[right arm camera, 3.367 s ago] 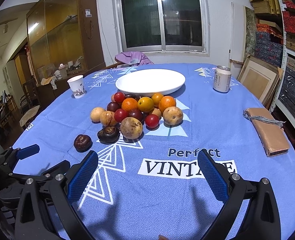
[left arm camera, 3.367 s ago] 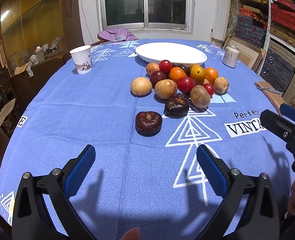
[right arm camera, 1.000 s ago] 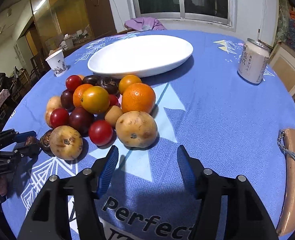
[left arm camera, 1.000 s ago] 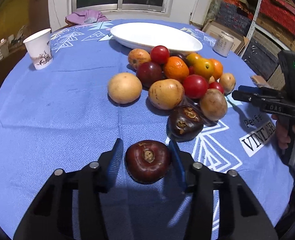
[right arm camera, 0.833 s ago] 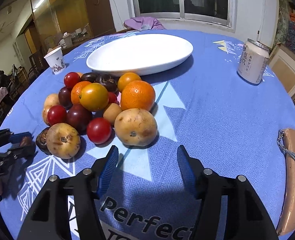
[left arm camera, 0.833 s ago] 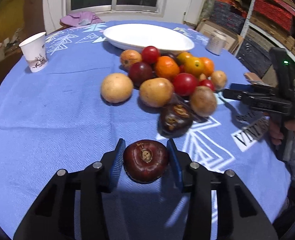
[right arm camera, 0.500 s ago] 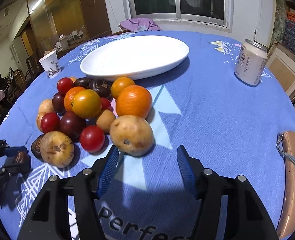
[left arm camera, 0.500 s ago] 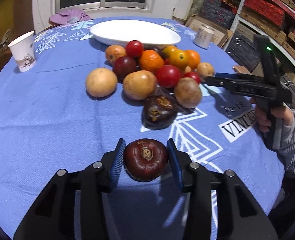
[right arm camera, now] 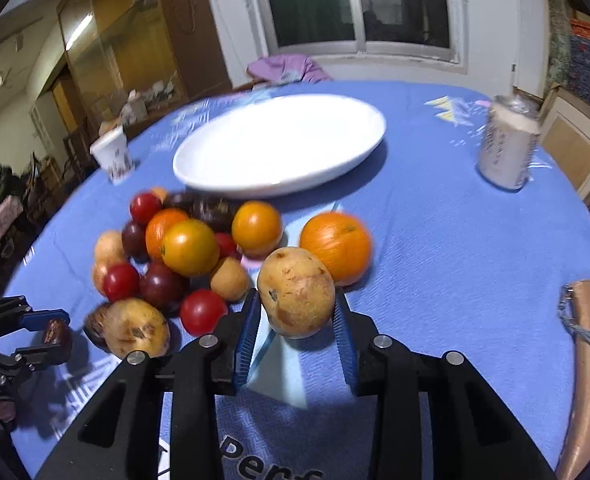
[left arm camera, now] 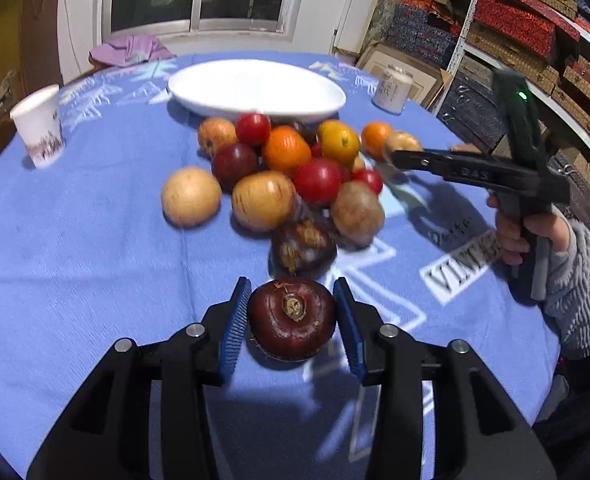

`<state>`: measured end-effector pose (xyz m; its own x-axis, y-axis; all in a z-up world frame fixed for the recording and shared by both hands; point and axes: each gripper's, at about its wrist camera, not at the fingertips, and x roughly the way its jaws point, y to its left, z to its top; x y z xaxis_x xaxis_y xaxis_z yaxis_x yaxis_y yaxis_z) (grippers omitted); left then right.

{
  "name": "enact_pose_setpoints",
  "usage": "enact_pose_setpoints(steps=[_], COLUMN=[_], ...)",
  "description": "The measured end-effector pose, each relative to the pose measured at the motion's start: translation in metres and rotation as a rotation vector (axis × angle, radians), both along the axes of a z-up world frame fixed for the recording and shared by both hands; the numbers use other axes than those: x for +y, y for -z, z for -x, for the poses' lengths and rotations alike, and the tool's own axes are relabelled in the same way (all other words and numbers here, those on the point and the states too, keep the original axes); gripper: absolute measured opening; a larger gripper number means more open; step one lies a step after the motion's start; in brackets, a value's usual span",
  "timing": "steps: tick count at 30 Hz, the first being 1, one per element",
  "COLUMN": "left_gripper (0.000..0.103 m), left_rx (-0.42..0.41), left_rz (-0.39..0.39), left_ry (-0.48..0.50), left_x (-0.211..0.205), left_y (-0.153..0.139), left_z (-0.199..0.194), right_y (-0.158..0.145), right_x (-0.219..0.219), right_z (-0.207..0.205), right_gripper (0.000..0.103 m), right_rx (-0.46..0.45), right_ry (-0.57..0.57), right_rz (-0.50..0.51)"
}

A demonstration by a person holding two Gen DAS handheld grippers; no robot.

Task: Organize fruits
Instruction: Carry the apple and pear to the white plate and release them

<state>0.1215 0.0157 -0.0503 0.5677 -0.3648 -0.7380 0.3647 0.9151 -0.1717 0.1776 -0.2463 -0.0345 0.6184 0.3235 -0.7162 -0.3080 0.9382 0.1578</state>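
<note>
Fruits [right arm camera: 191, 248] heaped; right hand-held gripper [right arm camera: 297, 320] clamps tan fruit [right arm camera: 297, 292].

Dark window [right arm camera: 359, 0] behind; glass-fronted wooden cabinet [right arm camera: 127, 40] left

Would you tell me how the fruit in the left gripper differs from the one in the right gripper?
The dark maroon fruit in the left gripper is glossy and squat, a dry stem scar on top; the tan fruit in the right gripper is matte, speckled and taller. The maroon one sat apart; the tan one touches the orange. Both sit between blue pads.
</note>
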Motion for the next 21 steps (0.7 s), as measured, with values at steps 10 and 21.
enact_pose_setpoints(steps=[10, 21], left_gripper=[0.042, 0.047], left_rx=[-0.093, 0.056], left_rz=[-0.019, 0.059], left_ry=[-0.095, -0.146], left_x=[-0.019, -0.025], left_y=[-0.073, -0.014], left_z=[-0.149, -0.244], right_y=[-0.048, -0.009], right_x=[0.019, 0.066], right_z=[-0.081, -0.142], right_gripper=[0.037, 0.038], right_rx=[-0.008, 0.007], right_ry=[0.043, 0.012], right_rz=[-0.064, 0.07])
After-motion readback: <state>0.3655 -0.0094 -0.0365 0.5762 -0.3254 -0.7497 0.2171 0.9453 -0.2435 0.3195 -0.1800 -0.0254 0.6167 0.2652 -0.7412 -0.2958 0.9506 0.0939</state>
